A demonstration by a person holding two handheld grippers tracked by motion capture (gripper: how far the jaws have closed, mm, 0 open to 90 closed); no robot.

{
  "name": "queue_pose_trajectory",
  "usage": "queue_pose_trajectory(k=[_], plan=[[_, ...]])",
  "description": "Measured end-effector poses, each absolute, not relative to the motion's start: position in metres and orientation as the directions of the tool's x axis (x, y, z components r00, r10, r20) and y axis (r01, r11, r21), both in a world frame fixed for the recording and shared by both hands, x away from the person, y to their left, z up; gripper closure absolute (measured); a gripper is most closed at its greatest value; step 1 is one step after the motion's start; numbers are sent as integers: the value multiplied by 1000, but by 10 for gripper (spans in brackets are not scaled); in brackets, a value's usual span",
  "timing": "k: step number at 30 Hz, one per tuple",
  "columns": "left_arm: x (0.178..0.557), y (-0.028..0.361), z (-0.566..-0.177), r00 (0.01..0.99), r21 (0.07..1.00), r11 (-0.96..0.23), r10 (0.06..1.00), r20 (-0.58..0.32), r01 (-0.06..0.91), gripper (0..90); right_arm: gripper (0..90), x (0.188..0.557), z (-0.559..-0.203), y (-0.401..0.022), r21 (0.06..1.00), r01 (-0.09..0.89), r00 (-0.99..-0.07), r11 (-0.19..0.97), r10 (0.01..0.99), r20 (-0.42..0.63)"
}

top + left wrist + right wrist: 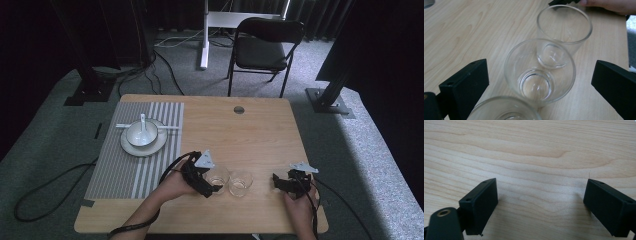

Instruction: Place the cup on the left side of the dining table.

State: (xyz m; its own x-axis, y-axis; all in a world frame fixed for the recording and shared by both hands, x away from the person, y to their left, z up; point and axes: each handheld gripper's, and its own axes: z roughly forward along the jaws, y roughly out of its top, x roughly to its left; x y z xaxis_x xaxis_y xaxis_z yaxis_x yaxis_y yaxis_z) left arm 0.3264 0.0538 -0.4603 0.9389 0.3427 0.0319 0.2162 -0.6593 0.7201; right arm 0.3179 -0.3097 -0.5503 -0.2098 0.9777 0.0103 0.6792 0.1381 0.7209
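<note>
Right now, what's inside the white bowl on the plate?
A white spoon lies in the bowl, its handle poking up over the far rim. The bowl sits on a plate. The view is too small to tell whether any food lies underneath the spoon.

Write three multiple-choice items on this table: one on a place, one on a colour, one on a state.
1. Where does the bowl sit?
A. On the plate on the mat
B. On the chair
C. Between the right gripper's jaws

2. What colour is the bowl?
A. Red
B. White
C. Black

3. How does the left gripper stand?
A. Shut on a spoon
B. Shut on nothing
C. Open, with a glass between its jaws

Key:
1 A: the bowl rests on the plate, on the striped mat.
2 B: it shows white in the high view.
3 C: the left gripper has its jaws wide apart, either side of a glass.
</note>
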Motion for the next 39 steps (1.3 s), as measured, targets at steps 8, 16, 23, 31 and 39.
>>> queue_pose_trajectory(k=[8,16,23,31,39], plan=[[328,39,-457,952,714,-671,304,20,200,17,117,318,-550,-310,721,679,-210,138,978,10],[329,24,-455,960,713,-678,279,22,181,17,117,318,-550,-310,721,679,-210,138,978,11],[329,8,-455,969,706,-690,246,19,161,17,117,318,-550,-310,721,679,-210,138,978,10],[329,-9,-460,977,679,-722,211,34,132,17,117,318,-550,-310,721,679,-210,138,978,10],[329,-26,-465,977,645,-753,206,47,128,17,117,318,-550,-310,721,679,-210,138,978,10]])
